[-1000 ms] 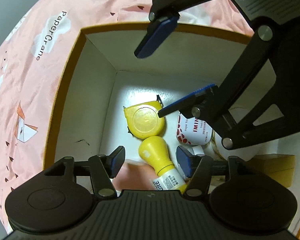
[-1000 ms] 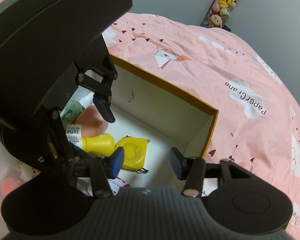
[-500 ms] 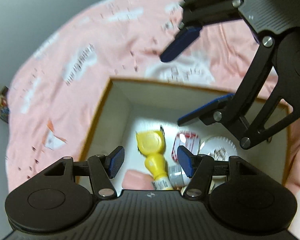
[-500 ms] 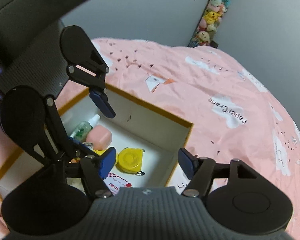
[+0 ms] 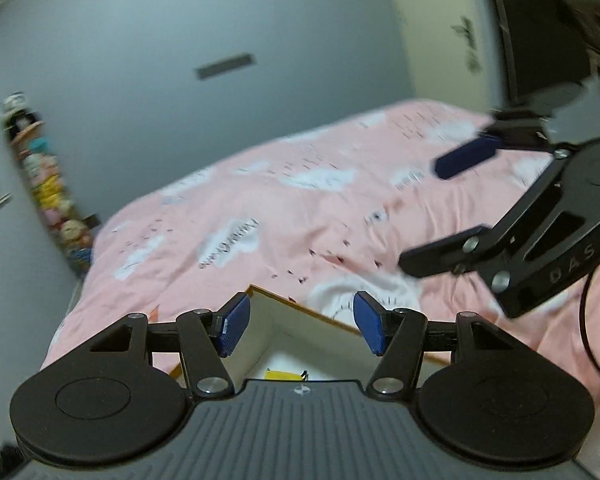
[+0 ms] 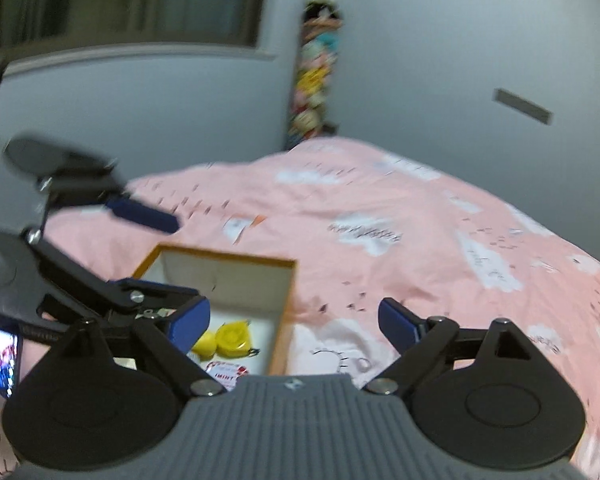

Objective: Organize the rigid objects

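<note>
Hovering above box rim | left hand-held gripper apart | right hand-held gripper apart, empty

Both views are smeared by motion blur. In the left wrist view the box shows only one corner at lower centre; the camera's own body hides the rest, leaving a sliver of a yellow object. In the right wrist view the left gripper at the left edge covers the box's near left part, and the red-and-white container is cut off by the gripper body. Print on the pink bedspread is unreadable, and the stacked toys in the corner are indistinct.
</note>
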The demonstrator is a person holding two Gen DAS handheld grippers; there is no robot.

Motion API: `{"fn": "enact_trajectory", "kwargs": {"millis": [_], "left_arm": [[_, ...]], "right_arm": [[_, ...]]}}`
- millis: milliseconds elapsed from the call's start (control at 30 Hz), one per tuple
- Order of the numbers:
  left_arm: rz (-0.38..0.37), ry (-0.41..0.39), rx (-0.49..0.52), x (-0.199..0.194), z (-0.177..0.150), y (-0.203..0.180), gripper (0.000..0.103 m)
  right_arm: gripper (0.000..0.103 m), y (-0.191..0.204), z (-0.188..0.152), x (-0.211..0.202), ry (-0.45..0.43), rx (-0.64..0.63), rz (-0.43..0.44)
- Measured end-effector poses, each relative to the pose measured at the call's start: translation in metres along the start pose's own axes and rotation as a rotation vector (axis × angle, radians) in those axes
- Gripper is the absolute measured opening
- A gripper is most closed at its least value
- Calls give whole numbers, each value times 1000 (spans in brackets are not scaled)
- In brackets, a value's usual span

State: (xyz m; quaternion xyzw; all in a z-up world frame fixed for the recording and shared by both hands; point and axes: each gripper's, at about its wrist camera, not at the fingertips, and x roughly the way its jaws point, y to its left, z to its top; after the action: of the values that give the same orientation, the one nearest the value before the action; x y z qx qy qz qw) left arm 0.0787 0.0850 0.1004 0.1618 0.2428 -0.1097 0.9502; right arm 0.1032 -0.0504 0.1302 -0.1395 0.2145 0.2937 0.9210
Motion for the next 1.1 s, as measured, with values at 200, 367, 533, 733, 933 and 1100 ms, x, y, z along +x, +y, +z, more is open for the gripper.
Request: {"fn": "enact_trajectory", "kwargs": {"millis": [200, 367, 533, 733, 933, 1100], "left_arm": [[79, -74, -191, -33, -11, -23, 72], [162, -165, -349, -55, -29, -37, 89], [201, -102, -347, -53, -47, -40, 93], [232, -80, -383, -60, -70, -55, 93], [211, -4, -430, -54, -85, -59, 93], [193, 83, -447, -42, -94, -60, 93]], "right_arm": [[93, -1, -35, -42, -98, 58, -153], [97, 2, -70, -66, -121, 141, -246], [98, 14, -97, -69, -106, 89, -335], [100, 20, -126, -74, -98, 160, -401], [100, 18, -145, -73, -60, 259, -376], [100, 27, -156, -54, -8, 234, -356]]}}
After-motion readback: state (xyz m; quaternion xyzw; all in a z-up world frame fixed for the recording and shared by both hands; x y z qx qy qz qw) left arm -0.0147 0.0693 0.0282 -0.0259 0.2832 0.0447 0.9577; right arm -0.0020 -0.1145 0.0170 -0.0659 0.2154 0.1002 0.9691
